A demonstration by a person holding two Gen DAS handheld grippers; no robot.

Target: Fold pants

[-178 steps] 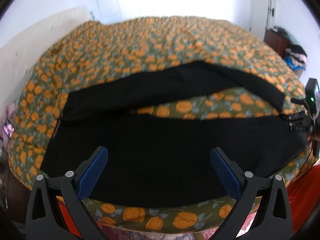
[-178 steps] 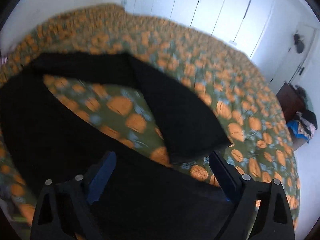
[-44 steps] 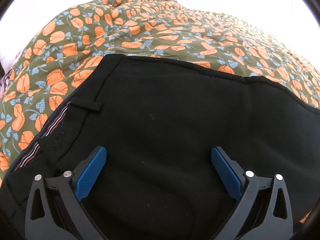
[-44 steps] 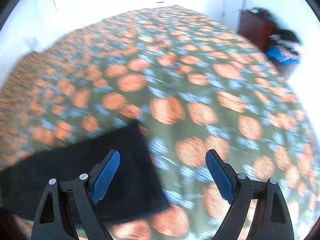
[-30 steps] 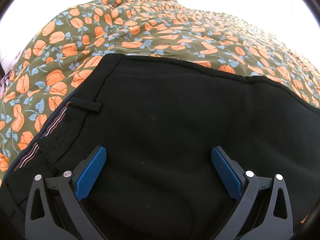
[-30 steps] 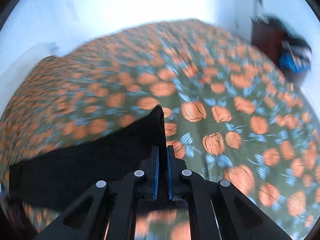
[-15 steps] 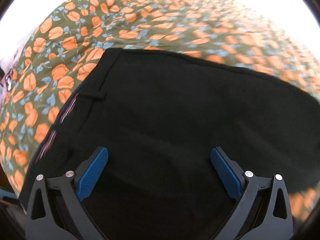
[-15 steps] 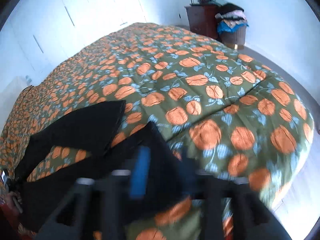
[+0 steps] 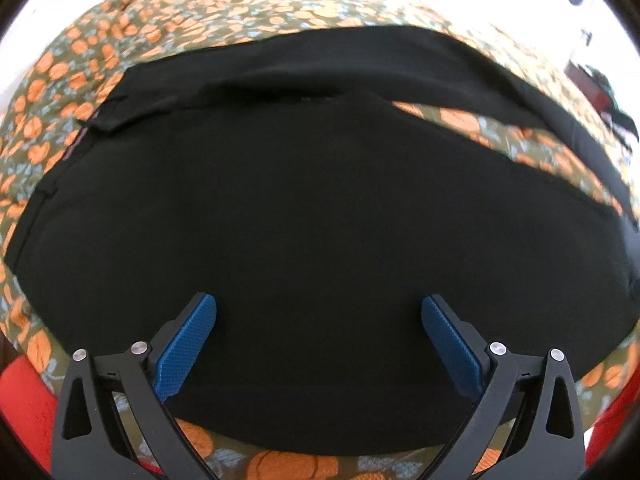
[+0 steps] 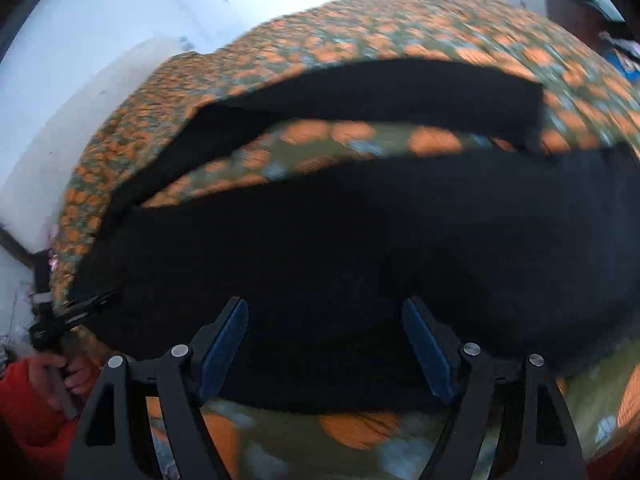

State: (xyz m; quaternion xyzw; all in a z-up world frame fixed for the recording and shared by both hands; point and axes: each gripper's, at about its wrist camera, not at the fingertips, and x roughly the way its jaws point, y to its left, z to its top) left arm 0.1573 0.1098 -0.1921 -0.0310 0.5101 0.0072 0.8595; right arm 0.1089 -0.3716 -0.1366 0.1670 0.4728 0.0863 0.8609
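Here, both black two-finger grippers, left (image 9: 319,322) and right (image 10: 325,325), are hovering with blue pads spread apart, gripping nothing, above the black fabric pants (image 9: 320,208) lying on the orange-flowered green bedspread (image 9: 168,28).

Black pants (image 10: 340,248) across floral bedspread (image 10: 360,28)
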